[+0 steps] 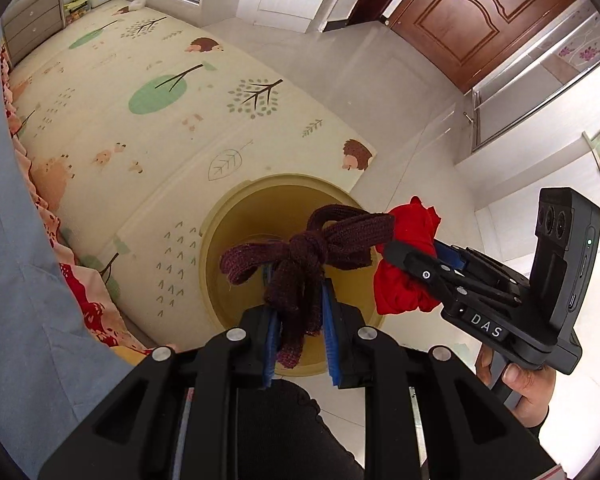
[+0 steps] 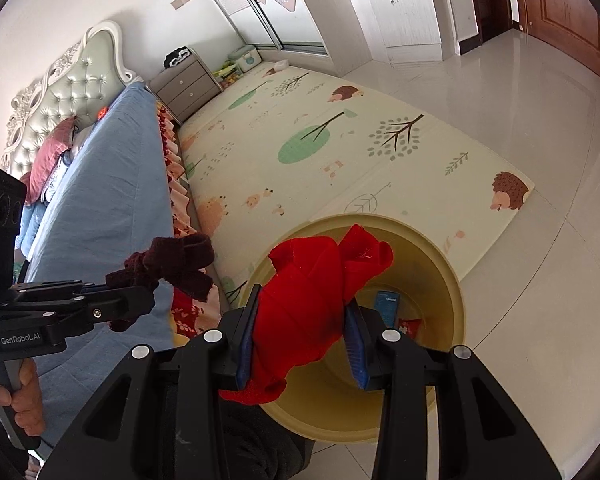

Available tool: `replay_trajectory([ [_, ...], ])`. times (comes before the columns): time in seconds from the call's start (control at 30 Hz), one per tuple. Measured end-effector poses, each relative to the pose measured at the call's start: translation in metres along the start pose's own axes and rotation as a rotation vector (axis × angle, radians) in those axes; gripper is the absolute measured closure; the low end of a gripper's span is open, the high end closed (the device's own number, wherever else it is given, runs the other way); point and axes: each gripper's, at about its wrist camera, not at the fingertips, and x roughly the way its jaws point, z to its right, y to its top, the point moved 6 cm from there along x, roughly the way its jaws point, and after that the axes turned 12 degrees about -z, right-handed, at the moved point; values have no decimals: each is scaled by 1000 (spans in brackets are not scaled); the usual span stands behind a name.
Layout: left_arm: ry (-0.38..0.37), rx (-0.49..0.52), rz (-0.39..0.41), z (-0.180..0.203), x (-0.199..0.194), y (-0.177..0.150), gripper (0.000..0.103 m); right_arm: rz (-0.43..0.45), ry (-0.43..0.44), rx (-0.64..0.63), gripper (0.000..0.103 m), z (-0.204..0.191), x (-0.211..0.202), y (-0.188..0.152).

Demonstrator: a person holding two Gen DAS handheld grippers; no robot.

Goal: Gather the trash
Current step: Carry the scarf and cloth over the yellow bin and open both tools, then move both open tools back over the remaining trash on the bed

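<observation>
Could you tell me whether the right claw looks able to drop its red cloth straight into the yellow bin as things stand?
Probably yes: the right claw holds the red cloth over the open yellow bin, with nothing covering the mouth.

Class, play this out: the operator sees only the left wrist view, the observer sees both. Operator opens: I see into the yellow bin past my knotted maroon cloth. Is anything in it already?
Observer: Yes. The right wrist view shows a blue packet and a red wrapper at the bottom of the yellow bin.
Operator: Is the red cloth gripped firmly?
Observer: The right gripper has both pads on the red cloth, over the bin's mouth.
Operator: What is beside my gripper?
Observer: The left gripper, holding the maroon cloth, hangs in front of a blue-covered bed.
</observation>
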Motion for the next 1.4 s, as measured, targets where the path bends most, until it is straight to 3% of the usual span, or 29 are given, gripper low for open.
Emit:
replay_trajectory([
  [0.13, 9, 14, -36, 2, 19, 12, 83, -22, -32, -2, 66, 9, 13, 6],
  [0.2, -11, 8, -67, 1, 27, 16, 77, -32, -28, -1, 60, 13, 19, 9],
  [0.23, -23, -3, -80, -1, 29, 17, 71, -39, -27, 7, 58, 15, 22, 10],
  [0.3, -14, -23, -101, -4, 33, 18, 31, -58, -29, 15, 50, 19, 27, 12],
  [0.37, 8, -31, -105, -7, 34, 17, 20, -52, -43, 13, 45, 21, 27, 12],
  [0.47, 15, -41, -142, -12, 41, 15, 16, -57, -89, 13, 44, 24, 29, 9],
  [0.67, 19, -64, -191, -18, 51, 8, 16, -73, -96, 29, 44, 30, 29, 0],
  [1.07, 47, 19, -55, 1, 1, 0, 16, -17, -81, 12, 44, 12, -7, 4],
  [1.4, 113, -26, 128, -37, -87, -49, 15, 61, -22, -179, 44, -82, -43, 17],
])
